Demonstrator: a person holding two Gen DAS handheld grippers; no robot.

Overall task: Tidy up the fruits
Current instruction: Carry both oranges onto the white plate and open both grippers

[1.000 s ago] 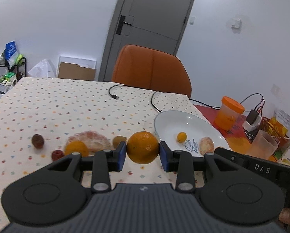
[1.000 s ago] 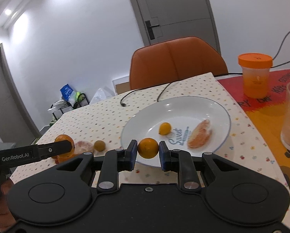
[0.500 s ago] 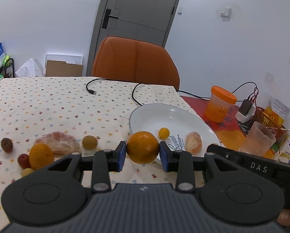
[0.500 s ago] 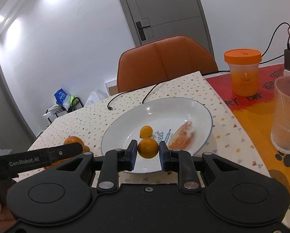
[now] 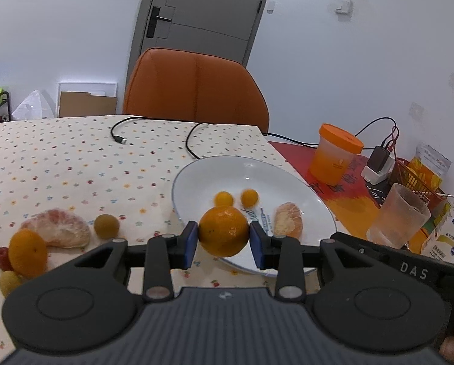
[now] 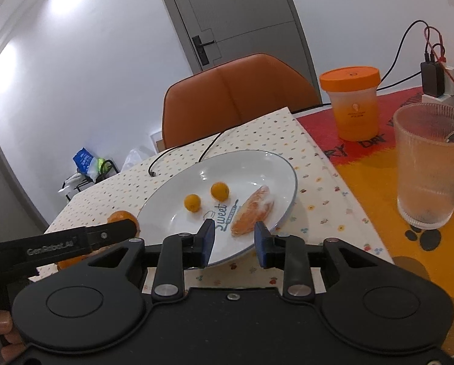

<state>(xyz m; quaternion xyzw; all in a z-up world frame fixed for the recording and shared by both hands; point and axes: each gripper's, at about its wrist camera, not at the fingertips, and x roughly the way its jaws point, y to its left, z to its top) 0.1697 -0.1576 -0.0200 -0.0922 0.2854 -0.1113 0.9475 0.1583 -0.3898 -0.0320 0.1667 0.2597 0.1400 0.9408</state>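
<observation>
Orange [image 5: 223, 231]: round, no long axis; clamped between the left gripper [image 5: 224, 240] pads, over the plate's near rim.
Plate [image 6: 178, 194]: on the table's right part, near the dotted cloth's right edge; holds two small round fruits [image 6: 192, 203] and a peeled segment [image 6: 251, 211] lying lengthwise toward the near rim.
Open room: bare plate at the far side.
Right gripper [image 6: 234, 238]: jaws spread, holding nothing, level over the near rim.

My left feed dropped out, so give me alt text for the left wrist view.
The left hand-held gripper is shut on a large orange at the near rim of a white plate. The plate holds two small orange fruits and a peeled citrus piece. More fruit lies on the dotted tablecloth to the left.
</observation>
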